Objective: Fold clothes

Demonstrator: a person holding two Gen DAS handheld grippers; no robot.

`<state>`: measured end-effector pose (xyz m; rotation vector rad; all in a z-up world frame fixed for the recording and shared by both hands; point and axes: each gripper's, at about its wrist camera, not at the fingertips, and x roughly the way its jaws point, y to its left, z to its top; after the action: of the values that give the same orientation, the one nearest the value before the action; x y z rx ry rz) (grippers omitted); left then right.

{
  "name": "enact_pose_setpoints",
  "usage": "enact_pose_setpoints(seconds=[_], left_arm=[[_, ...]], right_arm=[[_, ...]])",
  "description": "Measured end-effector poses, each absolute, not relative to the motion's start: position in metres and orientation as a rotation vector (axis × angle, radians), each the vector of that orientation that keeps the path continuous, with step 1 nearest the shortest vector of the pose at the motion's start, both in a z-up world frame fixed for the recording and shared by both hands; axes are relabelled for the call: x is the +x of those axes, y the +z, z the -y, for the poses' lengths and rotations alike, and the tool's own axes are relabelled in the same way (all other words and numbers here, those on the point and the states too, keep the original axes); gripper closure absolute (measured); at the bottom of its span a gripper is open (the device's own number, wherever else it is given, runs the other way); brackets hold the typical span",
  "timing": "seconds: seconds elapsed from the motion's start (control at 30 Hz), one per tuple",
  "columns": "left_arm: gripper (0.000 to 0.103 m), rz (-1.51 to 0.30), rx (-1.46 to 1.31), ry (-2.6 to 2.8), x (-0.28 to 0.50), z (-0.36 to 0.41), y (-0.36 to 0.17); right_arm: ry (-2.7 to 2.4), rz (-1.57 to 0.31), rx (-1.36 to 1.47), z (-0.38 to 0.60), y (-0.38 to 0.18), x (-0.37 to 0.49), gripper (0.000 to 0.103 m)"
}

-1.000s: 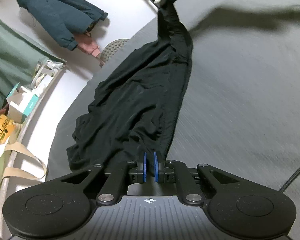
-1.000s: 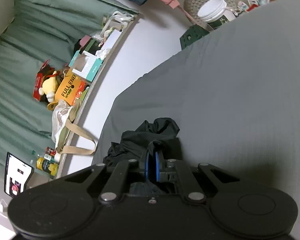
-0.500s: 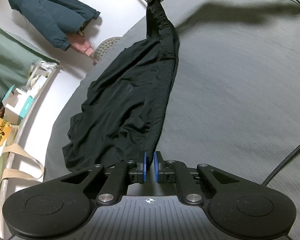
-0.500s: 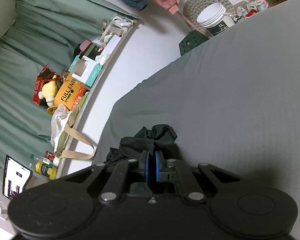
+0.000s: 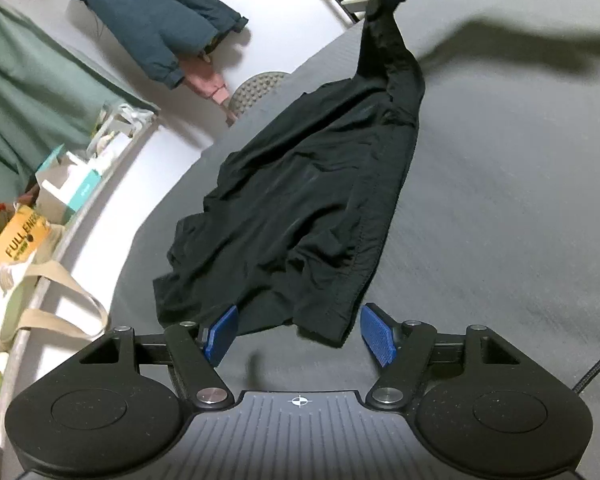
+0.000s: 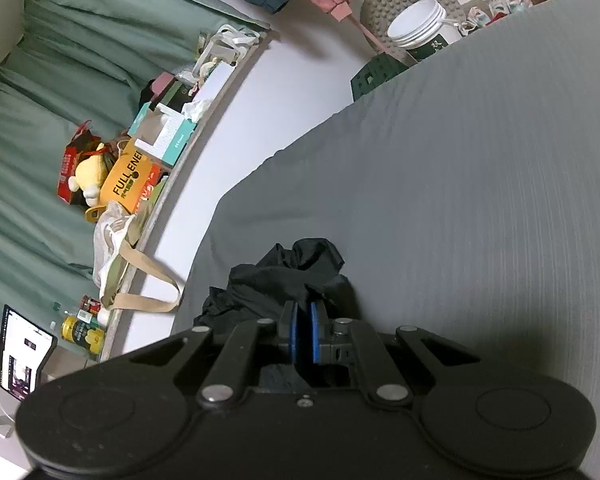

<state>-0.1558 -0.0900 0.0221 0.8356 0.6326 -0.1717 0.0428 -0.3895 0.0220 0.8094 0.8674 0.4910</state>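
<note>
1. My left gripper has its jaws spread wide, blue ribbed pads on either side of the hem and gripping nothing.
2. The black garment, thin, matte and creased with a stitched hem, lies stretched along the grey ribbed mat.
3. Its far end rises as a twisted rope into my right gripper.
4. There the jaws are pinched nearly together on a bunched wad of that cloth.
</note>
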Motion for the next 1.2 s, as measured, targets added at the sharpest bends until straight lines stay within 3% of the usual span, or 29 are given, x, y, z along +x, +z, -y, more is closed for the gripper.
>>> enact_pose_setpoints(seconds=[0.13,0.27,0.37,0.47,0.67,0.77,0.83,0.87,1.2], left_arm=[[0.036,-0.633,0.870,-0.186,-0.155,0.091,0.021],[0.069,-0.669,0.868,-0.212,-0.153,0.093,0.019],[0.086,-0.690,0.870,-0.236,-0.152,0.096,0.018],[0.096,-0.709,0.842,-0.247,-0.150,0.096,0.017],[0.100,-0.737,0.756,-0.242,-0.144,0.089,0.020],[0.100,-0.738,0.734,-0.235,-0.142,0.087,0.020],[0.101,-0.727,0.730,-0.223,-0.141,0.086,0.020],[0.102,-0.715,0.725,-0.210,-0.141,0.086,0.022],[0.102,-0.452,0.684,0.015,-0.149,0.066,0.063]], right_arm=[[0.470,-0.880,0.816,0.389,0.019,0.044,0.092],[0.445,-0.892,0.815,0.391,0.013,0.043,0.092],[0.430,-0.899,0.814,0.392,0.008,0.043,0.092],[0.415,-0.909,0.792,0.390,0.005,0.043,0.092],[0.377,-0.924,0.740,0.388,-0.004,0.041,0.077],[0.391,-0.932,0.733,0.387,-0.009,0.041,0.077],[0.407,-0.930,0.734,0.386,-0.010,0.041,0.086],[0.414,-0.928,0.735,0.385,-0.010,0.041,0.096],[0.502,-0.935,0.959,0.400,0.048,0.015,0.098]])
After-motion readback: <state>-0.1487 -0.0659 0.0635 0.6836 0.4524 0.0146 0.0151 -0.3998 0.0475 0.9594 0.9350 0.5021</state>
